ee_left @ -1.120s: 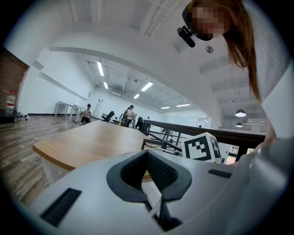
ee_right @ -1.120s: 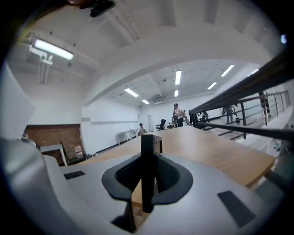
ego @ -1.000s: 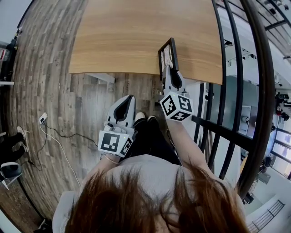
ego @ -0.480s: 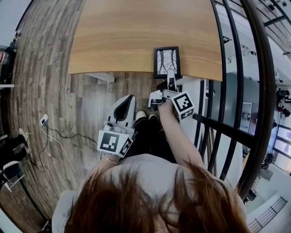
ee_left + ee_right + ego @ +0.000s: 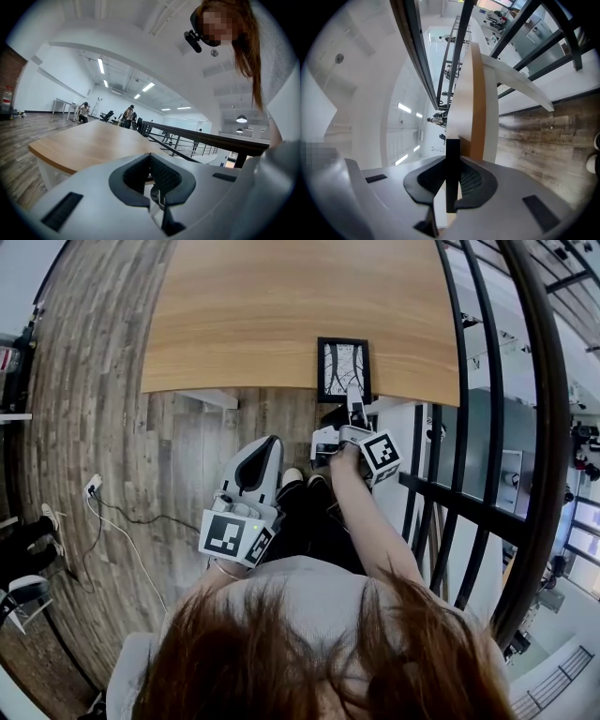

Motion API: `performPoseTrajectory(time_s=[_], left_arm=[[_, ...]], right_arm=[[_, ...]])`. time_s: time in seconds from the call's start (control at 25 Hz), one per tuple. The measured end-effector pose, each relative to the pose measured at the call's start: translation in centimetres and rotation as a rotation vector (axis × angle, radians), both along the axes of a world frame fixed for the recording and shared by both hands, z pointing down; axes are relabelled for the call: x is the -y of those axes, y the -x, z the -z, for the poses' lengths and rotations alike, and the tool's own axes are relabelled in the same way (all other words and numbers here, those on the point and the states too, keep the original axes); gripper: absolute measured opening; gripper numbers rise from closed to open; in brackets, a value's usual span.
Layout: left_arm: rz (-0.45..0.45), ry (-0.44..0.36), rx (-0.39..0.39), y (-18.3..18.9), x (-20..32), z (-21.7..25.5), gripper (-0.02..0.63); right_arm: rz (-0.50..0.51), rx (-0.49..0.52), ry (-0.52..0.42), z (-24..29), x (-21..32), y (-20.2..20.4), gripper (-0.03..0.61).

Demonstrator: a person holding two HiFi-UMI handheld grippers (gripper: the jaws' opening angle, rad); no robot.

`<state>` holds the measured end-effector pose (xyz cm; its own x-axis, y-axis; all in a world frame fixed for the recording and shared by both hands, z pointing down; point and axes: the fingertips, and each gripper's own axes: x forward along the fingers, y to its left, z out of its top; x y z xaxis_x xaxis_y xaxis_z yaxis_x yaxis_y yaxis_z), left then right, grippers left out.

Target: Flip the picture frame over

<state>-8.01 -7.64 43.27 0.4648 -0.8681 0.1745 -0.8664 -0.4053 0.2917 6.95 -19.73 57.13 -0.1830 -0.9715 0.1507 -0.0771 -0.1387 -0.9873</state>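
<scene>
– At the table (image 5: 281, 315) edge, what's held?
– My right gripper (image 5: 353, 401) clamps the picture frame (image 5: 343, 367), lying face-up on that edge. My left gripper (image 5: 265, 444) hangs short of the table, closed, empty.

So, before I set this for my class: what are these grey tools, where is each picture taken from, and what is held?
A person at a wooden table holds a two-jaw gripper in each hand; the marker cubes are part of them. One picture comes from a camera on the person's head, looking down. The other two come from cameras riding on the grippers, looking along their jaws. A picture frame lies picture side up by the table's near edge. The right gripper is clamped on the frame's near edge. The left gripper is shut and empty, short of the table.
</scene>
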Motion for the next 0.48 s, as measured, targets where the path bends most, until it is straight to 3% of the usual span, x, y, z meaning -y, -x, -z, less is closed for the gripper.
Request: performPoseTrajectory(time_s=[0.48], left_arm=[[-0.004, 0.013, -0.007, -0.2, 0.0, -0.2, 0.006]], right_arm=[[0.000, 0.076, 0.019, -1.4, -0.4, 0.3, 0.069]])
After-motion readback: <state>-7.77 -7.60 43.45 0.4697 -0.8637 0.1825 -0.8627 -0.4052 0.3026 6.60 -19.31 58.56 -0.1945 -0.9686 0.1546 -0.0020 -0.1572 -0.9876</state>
